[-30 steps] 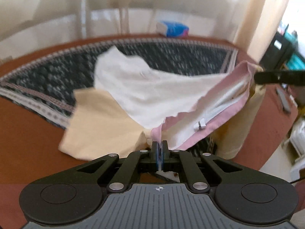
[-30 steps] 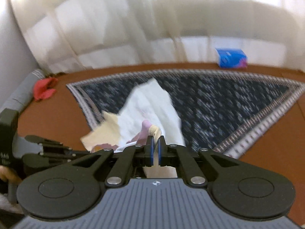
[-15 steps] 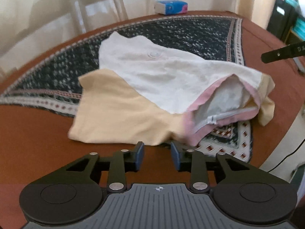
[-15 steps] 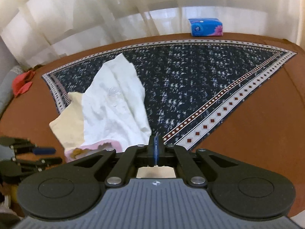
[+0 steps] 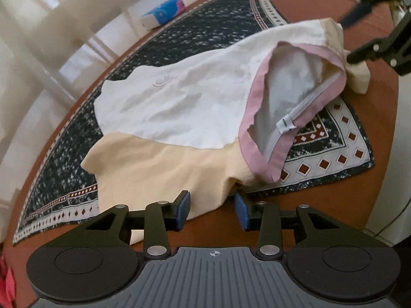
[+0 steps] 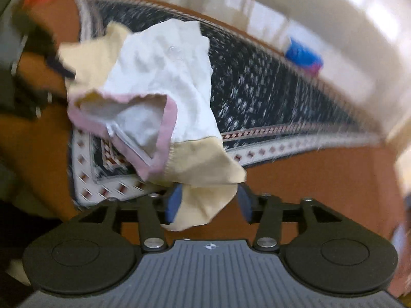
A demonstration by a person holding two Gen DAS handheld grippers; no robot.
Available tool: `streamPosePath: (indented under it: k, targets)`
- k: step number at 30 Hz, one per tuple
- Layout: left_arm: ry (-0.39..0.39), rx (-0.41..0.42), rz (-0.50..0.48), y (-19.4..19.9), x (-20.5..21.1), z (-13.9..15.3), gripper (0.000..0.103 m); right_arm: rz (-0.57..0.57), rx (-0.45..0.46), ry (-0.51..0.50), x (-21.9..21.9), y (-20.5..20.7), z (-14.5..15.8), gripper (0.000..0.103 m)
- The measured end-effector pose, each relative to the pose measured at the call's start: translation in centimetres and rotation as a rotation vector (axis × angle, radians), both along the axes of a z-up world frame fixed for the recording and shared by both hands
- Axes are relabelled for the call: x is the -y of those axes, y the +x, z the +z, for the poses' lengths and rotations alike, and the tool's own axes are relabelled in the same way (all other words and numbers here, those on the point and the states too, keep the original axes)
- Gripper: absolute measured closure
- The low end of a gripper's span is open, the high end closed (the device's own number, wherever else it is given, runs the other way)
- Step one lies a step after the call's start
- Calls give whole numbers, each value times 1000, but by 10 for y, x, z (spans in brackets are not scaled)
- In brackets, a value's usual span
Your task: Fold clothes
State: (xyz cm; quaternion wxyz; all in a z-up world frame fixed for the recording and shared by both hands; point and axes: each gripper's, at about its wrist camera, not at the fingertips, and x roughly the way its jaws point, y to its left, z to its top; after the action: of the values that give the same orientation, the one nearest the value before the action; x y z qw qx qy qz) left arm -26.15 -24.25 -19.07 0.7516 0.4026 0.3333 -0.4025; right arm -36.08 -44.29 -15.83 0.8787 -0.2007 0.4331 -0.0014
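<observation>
Both claws, left (image 5: 212,213) and right (image 6: 208,206), released the shirt (image 5: 179,97); label unreadable.

One garment (image 5: 179,97) — white body, cream-yellow sleeves, pink neck band — lies spread but rumpled on the dark patterned cloth (image 5: 77,138) over the brown table (image 5: 385,118). Neck opening gapes toward the near-right corner of the cloth, small white label showing inside. Near sleeve spills over the cloth's near border onto bare table; the other sleeve, far right, does too — right view is blurred.
</observation>
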Motion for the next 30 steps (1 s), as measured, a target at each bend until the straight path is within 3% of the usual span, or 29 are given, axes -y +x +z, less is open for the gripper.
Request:
streamPosePath:
  k: [4, 8, 15, 20, 25, 30]
  targets:
    - [3, 12, -13, -8, 0, -4, 49, 63, 18, -130, -7, -4, -6, 39]
    - [-6, 63, 3, -13, 4, -9, 47, 79, 3, -138, -9, -3, -11, 38]
    - [-76, 53, 40, -17, 0, 8, 48, 166, -3, -189, -21, -3, -17, 37]
    - [-85, 73, 83, -11, 5, 9, 48, 216, -3, -229, -25, -4, -22, 37]
    - [-85, 69, 89, -8, 10, 3, 50, 207, 50, -250, -29, 7, -16, 37]
    - [-93, 82, 70, -12, 10, 1, 48, 205, 43, -222, -29, 5, -17, 37]
